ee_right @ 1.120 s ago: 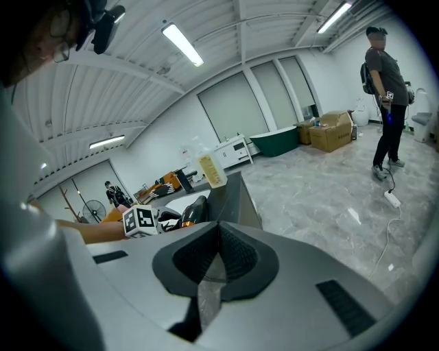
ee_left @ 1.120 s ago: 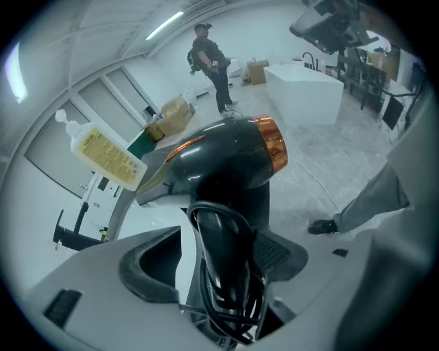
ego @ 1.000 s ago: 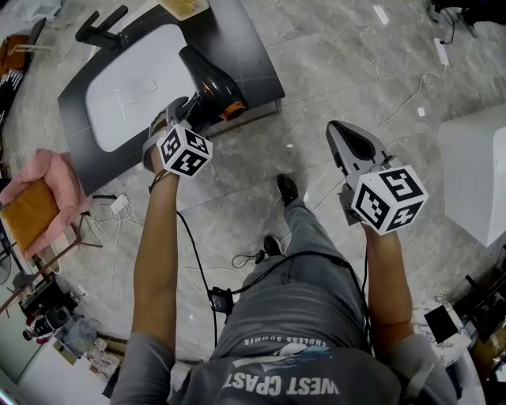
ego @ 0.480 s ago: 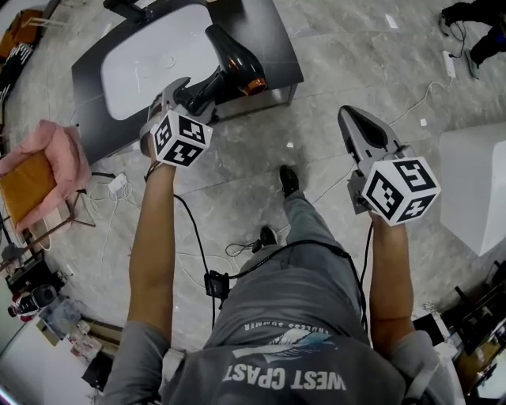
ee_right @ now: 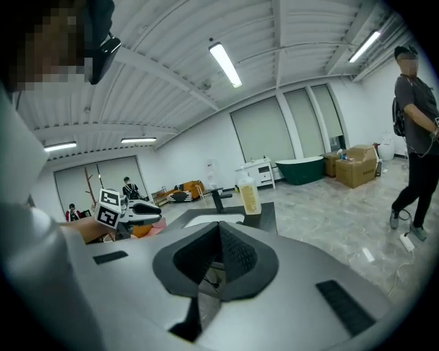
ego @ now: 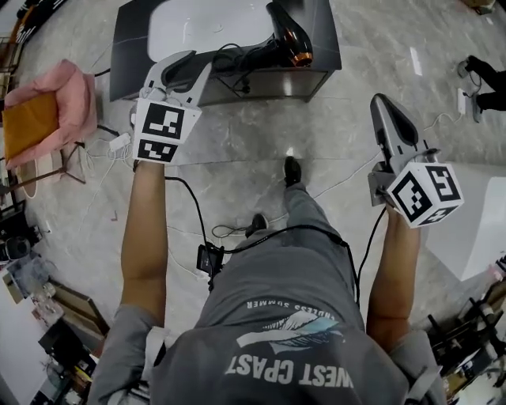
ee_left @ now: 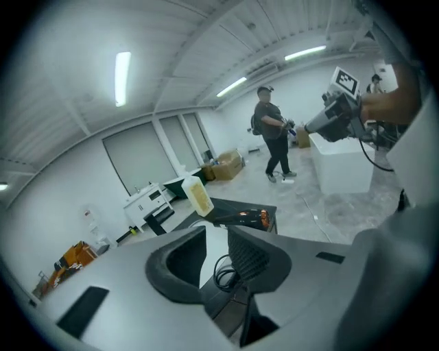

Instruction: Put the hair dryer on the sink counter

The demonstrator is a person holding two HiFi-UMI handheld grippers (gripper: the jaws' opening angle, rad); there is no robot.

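The black hair dryer (ego: 286, 35) with an orange ring lies on the dark sink counter (ego: 326, 49), right of the white basin (ego: 198, 24). Its cord (ego: 231, 58) is bunched on the counter's front edge. My left gripper (ego: 194, 63) hovers at that front edge, left of the dryer and apart from it. Its jaws are closing, with a gap still between them and nothing in it. In the left gripper view the dryer (ee_left: 245, 217) shows beyond the jaws. My right gripper (ego: 389, 111) hangs over the floor to the right, shut and empty.
A pink chair (ego: 46, 111) stands left of the counter. A white block (ego: 484, 225) is at the right. Cables (ego: 237, 229) and a power strip (ego: 120, 142) lie on the floor. A yellow bottle (ee_right: 248, 194) stands on the counter. A person (ee_left: 271, 140) walks farther off.
My left gripper has let go of the hair dryer's handle and drawn back to the left. The dryer now rests on the counter. The right gripper has barely shifted.
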